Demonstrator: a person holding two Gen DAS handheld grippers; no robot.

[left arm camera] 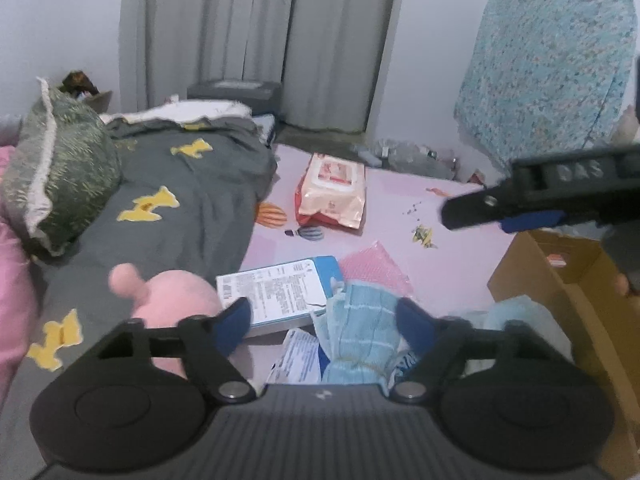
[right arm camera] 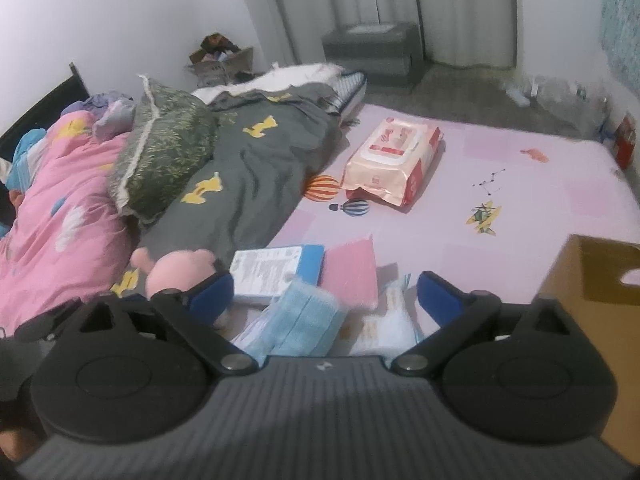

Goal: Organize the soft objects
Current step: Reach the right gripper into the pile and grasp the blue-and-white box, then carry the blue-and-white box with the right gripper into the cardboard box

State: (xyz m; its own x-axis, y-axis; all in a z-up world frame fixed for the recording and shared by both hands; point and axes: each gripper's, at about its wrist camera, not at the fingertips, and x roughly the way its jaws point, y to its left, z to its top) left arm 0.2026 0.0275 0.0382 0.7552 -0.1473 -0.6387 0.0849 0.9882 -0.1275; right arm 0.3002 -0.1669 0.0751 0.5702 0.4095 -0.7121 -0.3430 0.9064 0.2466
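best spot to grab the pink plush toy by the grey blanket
Take the pink plush toy by its small rounded knob sticking up at the upper left, coming from above. The knob looks narrow enough for the tongs; the body looks wider and lies against the grey blanket.

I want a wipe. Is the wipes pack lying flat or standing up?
Lying flat. The wipes pack rests on the pink mat, lid facing up.

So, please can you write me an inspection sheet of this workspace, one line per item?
Surface: pink printed mat, mostly bare.
Job's things: blue striped cloth, pink plush, pink cloth, lying close together.
Clutter: wipes pack, blue-edged box, cardboard box at the right.
Grippers: left gripper open over the blue striped cloth; right gripper open, holding nothing.
Cables: nothing seen.
Surroundings: grey duvet, green pillow, curtains.
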